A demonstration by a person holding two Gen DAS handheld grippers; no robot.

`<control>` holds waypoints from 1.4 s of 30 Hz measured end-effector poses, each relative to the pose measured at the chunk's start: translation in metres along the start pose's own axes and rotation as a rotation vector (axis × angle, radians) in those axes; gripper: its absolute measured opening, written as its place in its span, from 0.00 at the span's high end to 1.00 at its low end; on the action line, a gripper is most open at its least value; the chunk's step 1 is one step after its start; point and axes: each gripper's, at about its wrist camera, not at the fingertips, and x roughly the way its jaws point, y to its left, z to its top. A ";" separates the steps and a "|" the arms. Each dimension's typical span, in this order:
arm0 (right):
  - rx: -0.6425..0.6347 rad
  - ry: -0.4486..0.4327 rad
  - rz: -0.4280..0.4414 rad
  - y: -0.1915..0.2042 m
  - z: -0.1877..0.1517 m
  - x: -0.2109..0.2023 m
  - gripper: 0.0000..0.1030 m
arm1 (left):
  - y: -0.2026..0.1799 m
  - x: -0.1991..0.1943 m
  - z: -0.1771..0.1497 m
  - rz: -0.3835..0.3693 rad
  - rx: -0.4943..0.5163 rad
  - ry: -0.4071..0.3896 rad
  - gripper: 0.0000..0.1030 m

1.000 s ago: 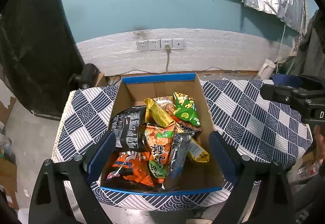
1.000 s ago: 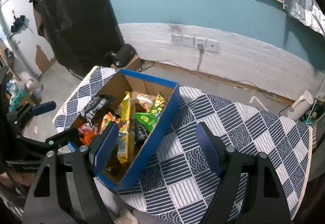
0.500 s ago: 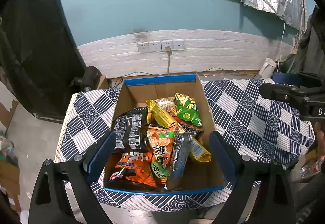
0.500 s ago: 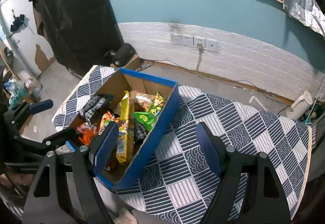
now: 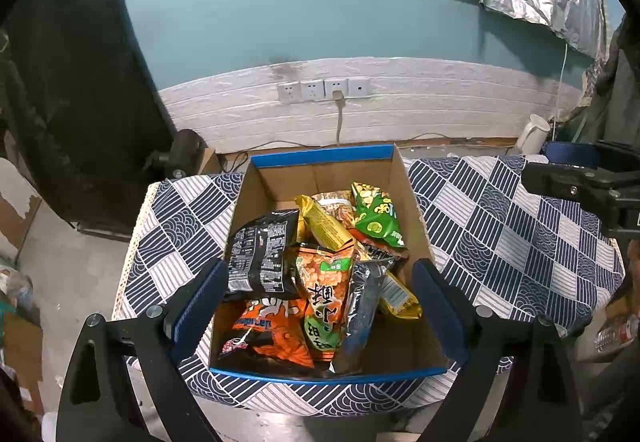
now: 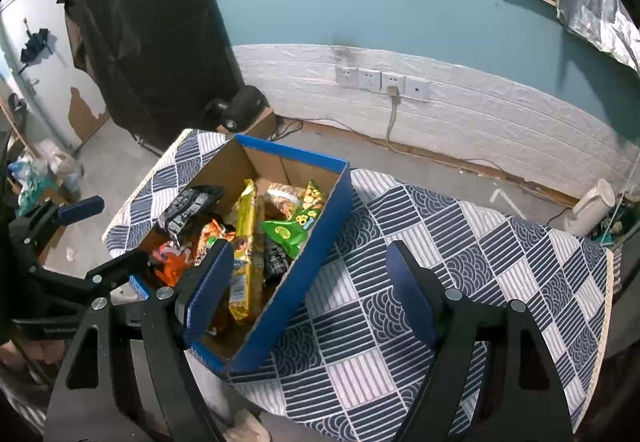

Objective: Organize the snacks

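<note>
The left gripper [image 5: 320,306] and right gripper [image 6: 308,290] both gape wide with nothing between their fingers, held above the near end of the table [image 6: 460,242]. All the snack packets [image 5: 320,262] lie heaped inside the cardboard box [image 5: 320,155]; none shows on the cloth. That fits snacks gathered in, or snacks awaiting sorting out.

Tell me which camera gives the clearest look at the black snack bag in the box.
The left wrist view: the black snack bag faces the camera there, its printed back panel visible. In the right wrist view the black snack bag appears smaller, edge-on and blurred near the cardboard box's far wall.
</note>
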 end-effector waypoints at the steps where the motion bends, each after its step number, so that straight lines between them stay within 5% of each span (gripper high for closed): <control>1: 0.001 -0.001 0.000 0.000 0.000 0.000 0.24 | 0.000 0.000 0.000 0.001 0.002 0.003 0.09; 42: -0.009 0.010 0.002 0.000 -0.004 -0.001 0.24 | -0.007 -0.001 -0.003 0.013 0.047 0.001 0.09</control>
